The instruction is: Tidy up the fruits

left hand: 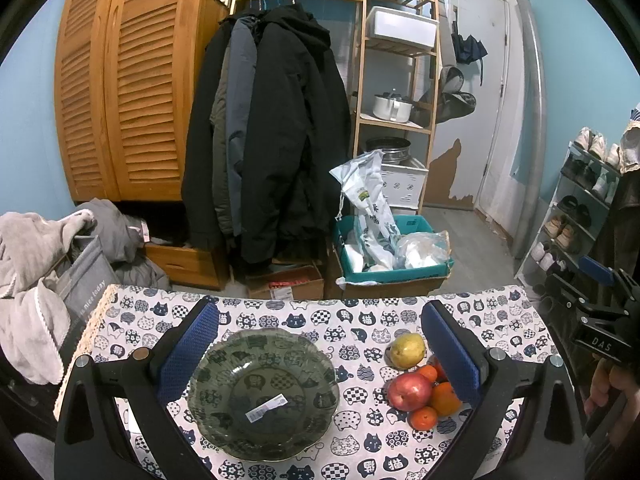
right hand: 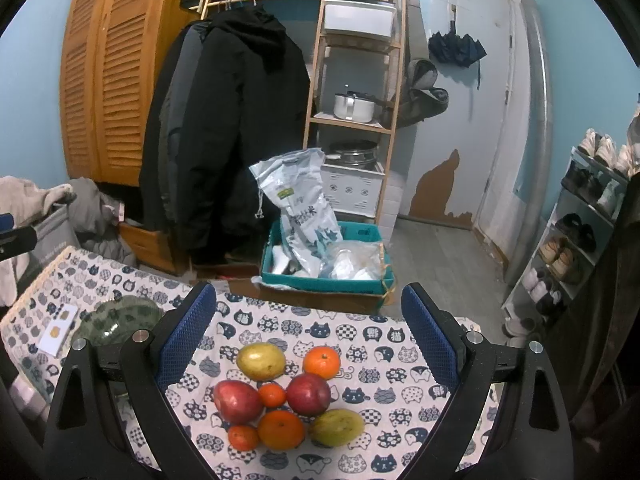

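Note:
A dark green glass bowl (left hand: 263,394) with a white label inside sits empty on the cat-print tablecloth (left hand: 352,320). My left gripper (left hand: 320,350) is open above it, the bowl between its blue pads. Right of the bowl lies a fruit pile: a yellow pear (left hand: 407,351), a red apple (left hand: 409,391) and oranges (left hand: 445,399). In the right wrist view my right gripper (right hand: 310,340) is open above the pile: two red apples (right hand: 237,401) (right hand: 308,394), several oranges (right hand: 281,429), a yellow pear (right hand: 261,360), a greenish pear (right hand: 338,427). The bowl (right hand: 120,318) shows at left.
A small white card (right hand: 58,330) lies on the tablecloth left of the bowl. Beyond the table's far edge are a teal box of bags (left hand: 390,248), hanging coats (left hand: 276,128), a wooden shelf (left hand: 394,80), laundry (left hand: 36,264) at left and a shoe rack (left hand: 576,208) at right.

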`<state>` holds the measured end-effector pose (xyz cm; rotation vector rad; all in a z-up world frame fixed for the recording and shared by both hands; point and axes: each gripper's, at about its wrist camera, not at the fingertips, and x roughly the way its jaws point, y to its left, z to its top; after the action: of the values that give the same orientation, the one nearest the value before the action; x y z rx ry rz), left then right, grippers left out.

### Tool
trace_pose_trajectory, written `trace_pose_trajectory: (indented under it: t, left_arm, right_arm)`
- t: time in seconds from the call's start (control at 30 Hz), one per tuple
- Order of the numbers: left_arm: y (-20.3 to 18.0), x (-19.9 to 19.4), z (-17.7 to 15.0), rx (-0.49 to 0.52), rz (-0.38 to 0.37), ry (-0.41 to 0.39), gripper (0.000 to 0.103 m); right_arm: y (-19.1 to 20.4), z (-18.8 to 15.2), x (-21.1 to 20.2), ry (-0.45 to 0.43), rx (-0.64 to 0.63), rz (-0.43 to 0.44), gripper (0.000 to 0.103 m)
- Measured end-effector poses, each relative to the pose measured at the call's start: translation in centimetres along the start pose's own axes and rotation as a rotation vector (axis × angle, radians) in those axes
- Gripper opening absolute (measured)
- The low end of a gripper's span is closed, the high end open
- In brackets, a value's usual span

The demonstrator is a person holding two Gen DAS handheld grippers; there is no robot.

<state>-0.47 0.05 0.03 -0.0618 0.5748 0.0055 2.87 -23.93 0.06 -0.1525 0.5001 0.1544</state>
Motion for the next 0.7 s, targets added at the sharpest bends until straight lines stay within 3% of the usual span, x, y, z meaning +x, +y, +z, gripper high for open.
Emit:
trace_pose_trajectory:
  t: [0.43, 0.7]
  left_arm:
    - [-0.7, 0.5, 0.0, -0.002, -0.008, 0.017, 0.102]
    - [-1.9, 2.8, -0.7, 0.02, -0.023, 0.074, 0.102]
  right_arm:
    - [-1.6, -0.2, -0.1, 0.009, 0.023, -0.007, 0.092]
    - [-2.5, -1.5, 1.5, 0.091, 0.023, -0.026, 0.092]
